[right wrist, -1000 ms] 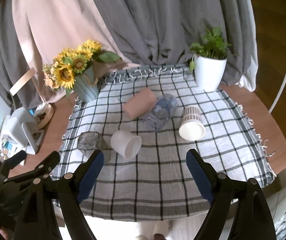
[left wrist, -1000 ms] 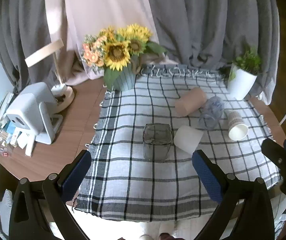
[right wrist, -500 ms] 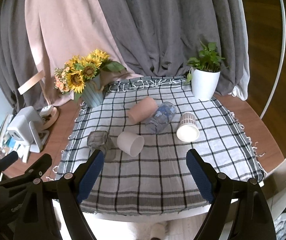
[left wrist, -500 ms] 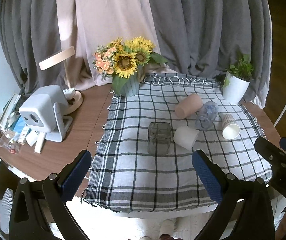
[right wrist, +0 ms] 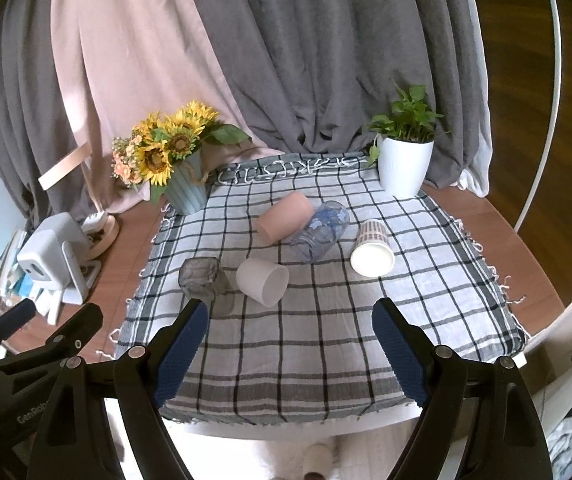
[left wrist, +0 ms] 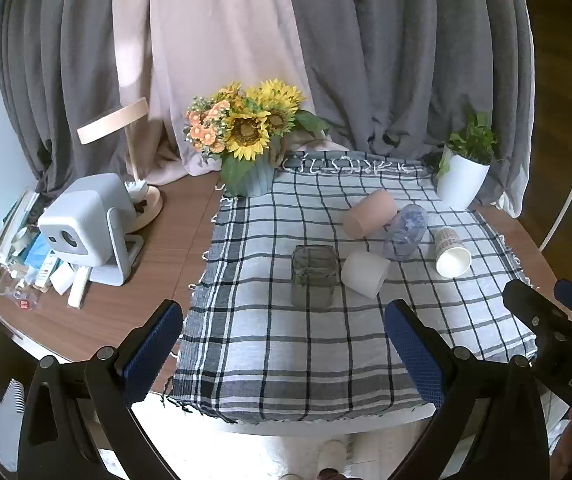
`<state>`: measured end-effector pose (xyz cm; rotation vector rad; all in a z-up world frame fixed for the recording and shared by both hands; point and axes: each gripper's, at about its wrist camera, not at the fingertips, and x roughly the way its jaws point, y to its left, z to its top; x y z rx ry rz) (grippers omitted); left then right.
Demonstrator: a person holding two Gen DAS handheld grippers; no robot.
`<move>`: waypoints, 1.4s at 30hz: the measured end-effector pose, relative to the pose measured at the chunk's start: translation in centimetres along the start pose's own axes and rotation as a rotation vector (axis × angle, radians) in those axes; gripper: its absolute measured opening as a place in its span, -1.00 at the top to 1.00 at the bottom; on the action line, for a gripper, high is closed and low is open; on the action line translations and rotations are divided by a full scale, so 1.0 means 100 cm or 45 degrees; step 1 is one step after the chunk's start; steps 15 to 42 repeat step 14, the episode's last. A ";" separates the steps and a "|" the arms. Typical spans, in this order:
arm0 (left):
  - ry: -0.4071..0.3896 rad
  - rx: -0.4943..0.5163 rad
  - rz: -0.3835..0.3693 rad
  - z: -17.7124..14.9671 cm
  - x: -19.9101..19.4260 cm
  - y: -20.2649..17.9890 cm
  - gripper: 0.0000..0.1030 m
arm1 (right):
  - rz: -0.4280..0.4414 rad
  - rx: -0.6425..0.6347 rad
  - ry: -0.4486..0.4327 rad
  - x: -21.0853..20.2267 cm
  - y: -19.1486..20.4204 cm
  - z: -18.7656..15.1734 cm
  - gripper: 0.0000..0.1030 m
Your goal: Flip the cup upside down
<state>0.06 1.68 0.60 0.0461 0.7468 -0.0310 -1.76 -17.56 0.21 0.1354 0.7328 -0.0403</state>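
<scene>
Five cups sit mid-cloth on the checked tablecloth [left wrist: 326, 344]. The grey glass tumbler [left wrist: 313, 276] stands on end nearest the front edge; which way it faces I cannot tell. The white cup [left wrist: 365, 274], pink cup [left wrist: 370, 214], clear blue-patterned cup [left wrist: 405, 232] and paper cup [left wrist: 452, 257] all lie on their sides, so none of those is mouth-down. The left claw [left wrist: 282, 344] and right claw [right wrist: 289, 340] both gape wide and empty, held back over the surface's front edge, well apart from the cups.

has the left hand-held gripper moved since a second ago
Yes. The left hand-held gripper has pulled back and up: the checked cloth and sunflower vase look smaller and farther.
</scene>
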 end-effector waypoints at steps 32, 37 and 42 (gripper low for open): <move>-0.006 0.005 -0.010 -0.002 -0.006 -0.003 -1.00 | -0.002 0.000 0.001 -0.006 -0.001 -0.003 -0.63; -0.006 0.005 -0.010 -0.002 -0.006 -0.003 -1.00 | -0.002 0.000 0.001 -0.006 -0.001 -0.003 -0.63; -0.006 0.005 -0.010 -0.002 -0.006 -0.003 -1.00 | -0.002 0.000 0.001 -0.006 -0.001 -0.003 -0.63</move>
